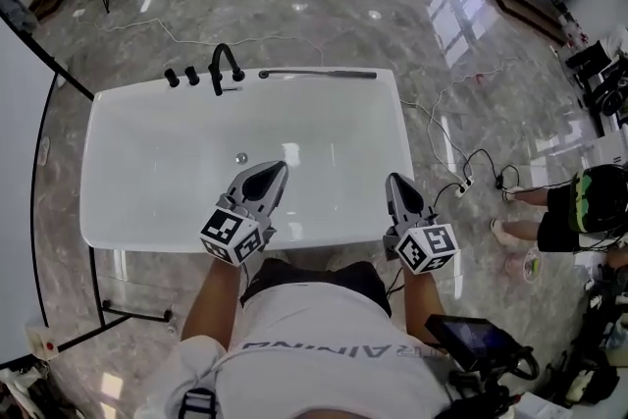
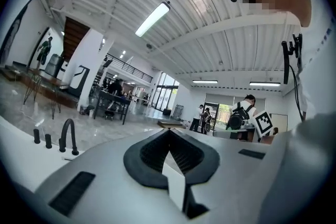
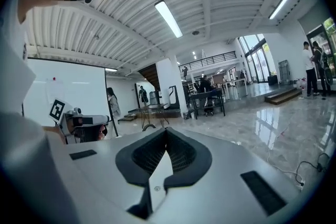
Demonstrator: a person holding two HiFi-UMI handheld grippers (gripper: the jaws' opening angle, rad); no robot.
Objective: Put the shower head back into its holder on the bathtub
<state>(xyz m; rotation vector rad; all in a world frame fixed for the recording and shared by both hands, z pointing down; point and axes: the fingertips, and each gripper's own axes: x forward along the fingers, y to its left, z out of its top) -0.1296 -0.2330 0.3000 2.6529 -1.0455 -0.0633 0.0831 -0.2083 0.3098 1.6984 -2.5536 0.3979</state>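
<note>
One slim, dark, rod-like shower head (image 1: 319, 74) lies flat along the far rim of the glossy white tub (image 1: 157, 162), right of the curved black tap (image 1: 224, 69). Left gripper (image 1: 275, 168) and right gripper (image 1: 394, 180) are near the front rim, jaws closed on nothing.

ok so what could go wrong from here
The left gripper and right gripper are shut and empty; closing in like that would just push the shower head.
It lies slim on the bathtub's glossy far rim, so a nudge might roll it into the tub.
Its left end is close to the faucet, which a gripper could bump.
</note>
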